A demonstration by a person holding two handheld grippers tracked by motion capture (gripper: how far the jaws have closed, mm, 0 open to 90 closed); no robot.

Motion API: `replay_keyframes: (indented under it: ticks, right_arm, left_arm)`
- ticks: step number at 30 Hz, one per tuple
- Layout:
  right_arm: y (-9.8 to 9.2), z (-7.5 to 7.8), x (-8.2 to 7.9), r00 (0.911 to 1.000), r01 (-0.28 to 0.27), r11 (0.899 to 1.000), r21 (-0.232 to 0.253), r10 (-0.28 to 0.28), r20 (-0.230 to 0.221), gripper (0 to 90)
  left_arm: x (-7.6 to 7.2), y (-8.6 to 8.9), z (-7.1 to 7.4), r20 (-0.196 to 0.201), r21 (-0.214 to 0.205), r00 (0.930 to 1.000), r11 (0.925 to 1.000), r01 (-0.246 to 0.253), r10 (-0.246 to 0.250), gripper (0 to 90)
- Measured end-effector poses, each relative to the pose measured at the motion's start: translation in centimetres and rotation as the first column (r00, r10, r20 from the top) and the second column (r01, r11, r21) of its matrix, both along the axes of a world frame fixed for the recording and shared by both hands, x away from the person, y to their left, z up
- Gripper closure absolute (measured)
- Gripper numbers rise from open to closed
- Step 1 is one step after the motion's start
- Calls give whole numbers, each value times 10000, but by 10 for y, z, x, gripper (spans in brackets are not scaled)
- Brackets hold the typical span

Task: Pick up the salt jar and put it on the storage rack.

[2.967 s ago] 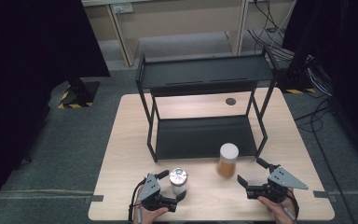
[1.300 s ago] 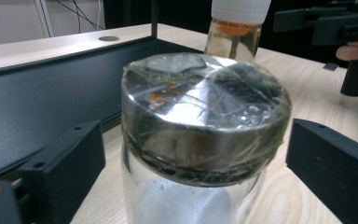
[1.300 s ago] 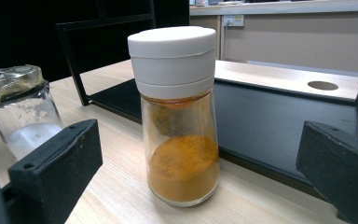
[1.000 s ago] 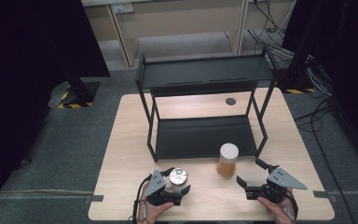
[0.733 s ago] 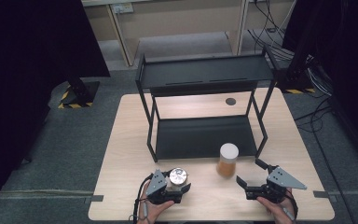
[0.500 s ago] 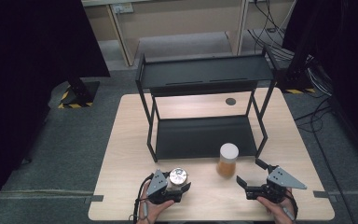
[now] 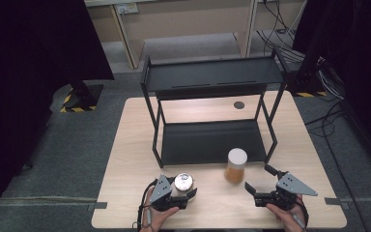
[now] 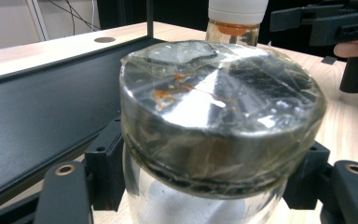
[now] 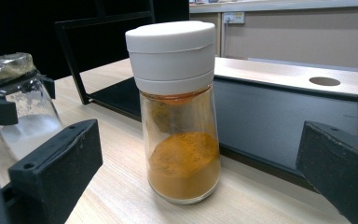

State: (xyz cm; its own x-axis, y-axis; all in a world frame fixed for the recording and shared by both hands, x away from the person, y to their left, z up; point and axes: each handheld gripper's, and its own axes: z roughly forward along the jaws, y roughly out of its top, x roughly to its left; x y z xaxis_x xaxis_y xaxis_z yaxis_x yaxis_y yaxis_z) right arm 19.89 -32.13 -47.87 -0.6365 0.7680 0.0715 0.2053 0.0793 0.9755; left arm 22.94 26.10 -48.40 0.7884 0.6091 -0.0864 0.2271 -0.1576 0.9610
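Two glass jars stand near the front edge of the pale wooden table (image 7: pixel 125 145), in front of a black two-tier metal shelf rack (image 7: pixel 212 77) whose lower shelf lies flat on the table. The left tongs (image 7: pixel 186 192) are closed around a clear glass jar with a silver foil-covered lid (image 8: pixel 219 116), their black jaws pressing its neck from both sides just under the lid; white powder shows in the bottom of this jar. A short way to its right stands a clear glass shaker with a white plastic cap (image 9: pixel 177 112), upright and partly filled with orange-brown powder, just in front of the rack's lower shelf. The right tongs (image 7: pixel 262 184) are spread wide and hold nothing; they sit just right of the shaker, and in the right gripper view the shaker stands between the two jaws, apart from both. A round hole (image 7: pixel 239 105) is set in the table behind the rack
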Motion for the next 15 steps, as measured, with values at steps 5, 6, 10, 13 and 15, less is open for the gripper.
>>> replay_keyframes:
  ticks: [5,6,10,13,15]
  right_arm:
    - [0,0,0,10000,38,10000,7,-38,-6,5]
    - [0,0,0,10000,42,10000,16,-42,-12,5]
    - [0,0,0,10000,44,10000,13,-44,-14,5]
    - [0,0,0,10000,52,10000,50,-52,-34,5]
    - [-1,-1,0,10000,50,10000,63,-50,-29,5]
  left_arm:
    - [0,1,4,-104,-42,9999,10000,85,-86,303]
    - [1,1,4,-145,-70,9998,9999,115,-116,303]
    - [2,1,6,-242,-120,9995,9997,218,-221,303]
    - [2,2,10,-230,-151,9994,9996,258,-261,303]
    - [2,3,14,-196,-201,9995,9995,237,-241,303]
